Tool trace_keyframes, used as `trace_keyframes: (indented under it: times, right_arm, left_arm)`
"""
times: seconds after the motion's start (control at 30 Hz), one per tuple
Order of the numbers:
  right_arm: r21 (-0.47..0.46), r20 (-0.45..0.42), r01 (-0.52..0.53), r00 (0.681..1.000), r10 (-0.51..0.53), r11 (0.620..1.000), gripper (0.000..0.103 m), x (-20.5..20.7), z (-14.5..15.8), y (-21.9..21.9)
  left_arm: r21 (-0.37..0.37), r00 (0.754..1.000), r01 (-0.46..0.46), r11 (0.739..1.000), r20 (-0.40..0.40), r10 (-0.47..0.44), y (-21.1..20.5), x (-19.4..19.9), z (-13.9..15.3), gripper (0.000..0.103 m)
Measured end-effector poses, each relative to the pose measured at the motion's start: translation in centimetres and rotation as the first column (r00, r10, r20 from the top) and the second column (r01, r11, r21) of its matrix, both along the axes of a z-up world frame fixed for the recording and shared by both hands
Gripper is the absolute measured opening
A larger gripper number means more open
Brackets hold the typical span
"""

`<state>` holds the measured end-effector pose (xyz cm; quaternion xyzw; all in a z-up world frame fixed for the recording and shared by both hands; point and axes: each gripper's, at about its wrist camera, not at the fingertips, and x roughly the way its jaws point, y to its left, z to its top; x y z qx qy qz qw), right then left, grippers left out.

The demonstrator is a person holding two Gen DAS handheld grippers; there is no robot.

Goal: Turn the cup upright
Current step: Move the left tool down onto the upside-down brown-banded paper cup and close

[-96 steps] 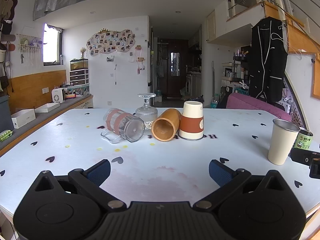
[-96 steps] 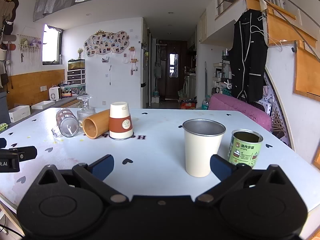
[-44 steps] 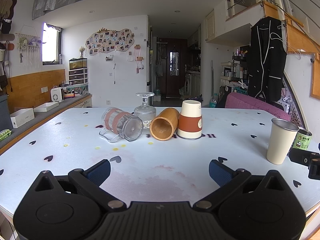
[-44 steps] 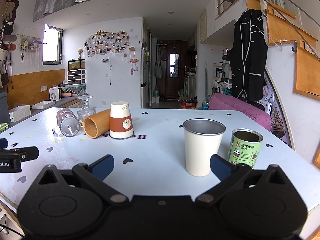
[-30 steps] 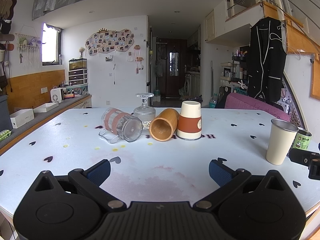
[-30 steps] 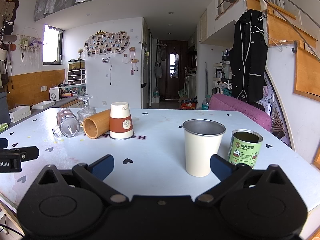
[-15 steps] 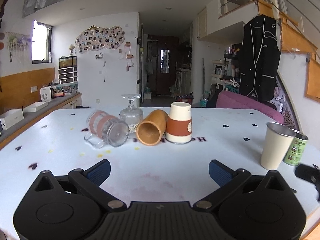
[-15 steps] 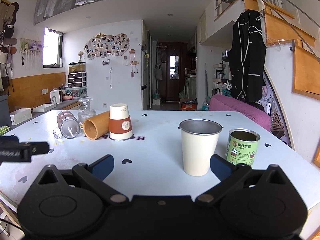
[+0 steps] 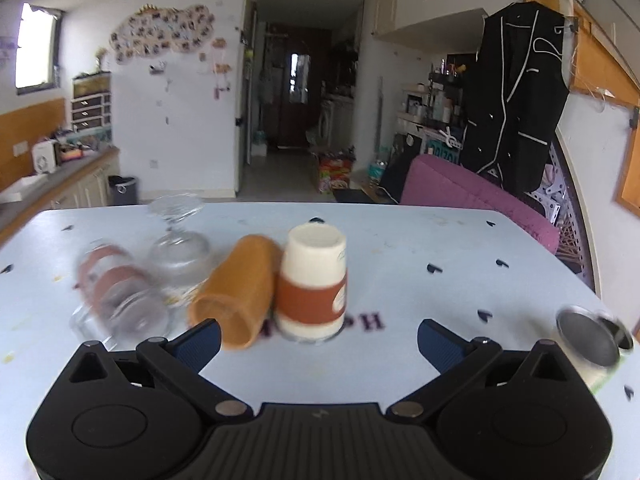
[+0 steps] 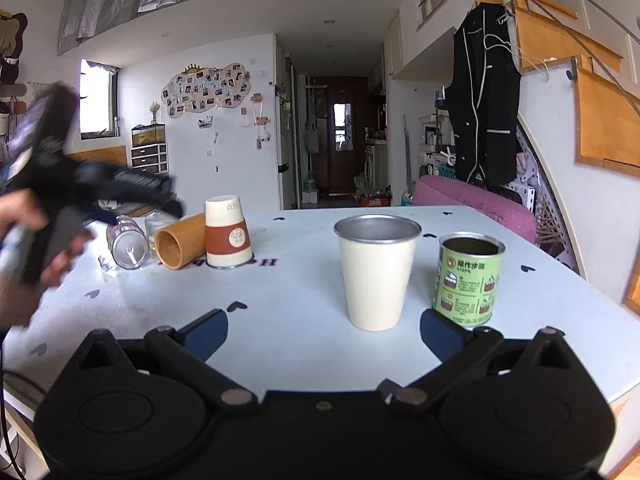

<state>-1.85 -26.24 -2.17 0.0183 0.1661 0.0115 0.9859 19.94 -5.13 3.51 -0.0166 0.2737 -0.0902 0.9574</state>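
Brown-sleeved paper cup [image 9: 311, 284] inverted, touching wooden tumbler [image 9: 236, 290], both hand-held grippers [image 9: 318, 340] [image 10: 323, 330] spread apart, bare table [image 9: 420, 248] rightward.

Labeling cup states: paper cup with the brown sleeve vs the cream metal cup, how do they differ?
The paper cup stands upside down, base up; the metal cup stands upright, mouth open. The paper cup wears a brown sleeve and touches the bamboo cup; the metal cup is plain cream, steel-rimmed, beside the green can. Both are tapered and rest on the table.

Five cups – paper [image 9: 312, 284], bamboo [image 9: 236, 292], steel [image 10: 376, 272], two glass [image 9: 120, 296] [image 9: 178, 236] – one tin [image 10: 468, 280].
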Motion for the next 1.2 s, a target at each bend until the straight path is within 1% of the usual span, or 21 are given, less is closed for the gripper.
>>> trace_keyframes:
  times: [0.03, 0.13, 0.2, 0.27, 0.33, 0.4, 0.5, 0.6, 0.67, 0.73, 0.77, 0.8, 0.87, 1.0, 1.07, 1.2]
  right_arm:
    - [0.001, -0.003, 0.0, 1.0, 0.0, 1.0, 0.103, 0.0, -0.1, -0.1]
    - [0.0, -0.013, 0.005, 1.0, -0.005, 1.0, 0.103, 0.0, -0.4, -0.5]
    - [-0.005, -0.02, 0.008, 1.0, -0.008, 1.0, 0.103, 0.0, -0.6, -0.7]
    - [-0.007, -0.028, 0.01, 1.0, -0.011, 1.0, 0.103, 0.1, -0.9, -0.9]
    - [-0.005, -0.034, 0.015, 0.999, -0.016, 1.0, 0.103, 0.2, -1.1, -1.1]
    - [-0.004, -0.039, 0.02, 0.999, -0.02, 1.0, 0.103, 0.2, -1.2, -1.6]
    - [-0.006, -0.042, 0.021, 0.999, -0.021, 1.0, 0.103, 0.3, -1.4, -1.7]
    - [-0.006, -0.048, 0.02, 0.999, -0.02, 1.0, 0.103, 0.3, -1.7, -1.8]
    - [-0.004, -0.052, 0.019, 0.998, -0.02, 1.0, 0.103, 0.3, -1.7, -1.8]
    - [-0.004, -0.053, 0.018, 0.998, -0.018, 1.0, 0.103, 0.3, -1.7, -1.7]
    - [-0.003, -0.052, 0.016, 0.998, -0.017, 1.0, 0.103, 0.3, -1.7, -1.7]
    - [-0.003, -0.052, 0.016, 0.999, -0.016, 1.0, 0.103, 0.3, -1.7, -1.7]
    - [-0.001, -0.053, 0.016, 0.998, -0.016, 1.0, 0.103, 0.3, -1.7, -1.7]
    - [-0.001, -0.057, 0.013, 0.998, -0.013, 1.0, 0.103, 0.2, -1.7, -1.7]
    - [-0.001, -0.055, 0.01, 0.998, -0.01, 1.0, 0.103, 0.2, -1.7, -1.6]
    - [0.003, -0.055, 0.001, 0.998, -0.001, 1.0, 0.103, 0.3, -1.7, -1.5]
  left_arm:
    - [0.002, 1.0, 0.008, 1.0, -0.002, -0.008, -0.3, 1.1, 0.2, 0.102]
    - [0.036, 0.999, -0.013, 0.999, 0.03, 0.012, -1.4, 4.2, 0.8, 0.101]
    - [0.049, 1.0, -0.019, 0.999, 0.02, 0.019, -1.9, 6.3, 0.9, 0.098]
    - [0.037, 1.0, -0.019, 0.999, -0.021, 0.02, -2.3, 8.3, 0.7, 0.095]
    - [0.017, 0.998, -0.028, 0.999, -0.059, 0.029, -2.4, 9.9, 0.4, 0.088]
    - [-0.003, 0.995, -0.036, 0.999, -0.089, 0.035, -2.4, 11.1, 0.2, 0.085]
    - [-0.034, 0.991, -0.039, 0.999, -0.132, 0.034, -2.1, 12.6, 0.1, 0.083]
    - [0.004, 0.985, -0.038, 0.999, -0.169, 0.038, -2.8, 13.6, -0.4, 0.078]
    - [0.034, 0.983, -0.042, 0.999, -0.179, 0.047, -3.4, 13.9, -0.9, 0.076]
    - [0.09, 0.983, -0.048, 0.995, -0.171, 0.063, -3.7, 13.7, -1.4, 0.069]
    - [0.109, 0.983, -0.055, 0.993, -0.167, 0.072, -3.9, 13.7, -1.5, 0.067]
    - [0.117, 0.983, -0.064, 0.991, -0.165, 0.083, -3.8, 13.8, -1.6, 0.062]
    - [0.103, 0.982, -0.069, 0.992, -0.166, 0.085, -3.4, 13.7, -1.6, 0.061]
    - [0.107, 0.987, -0.039, 0.993, -0.151, 0.055, -3.4, 12.5, -1.6, 0.061]
    - [0.104, 0.989, -0.009, 0.994, -0.143, 0.024, -3.5, 11.3, -1.7, 0.061]
    - [0.115, 0.991, 0.06, 0.991, -0.122, -0.046, -3.7, 7.2, -1.9, 0.061]
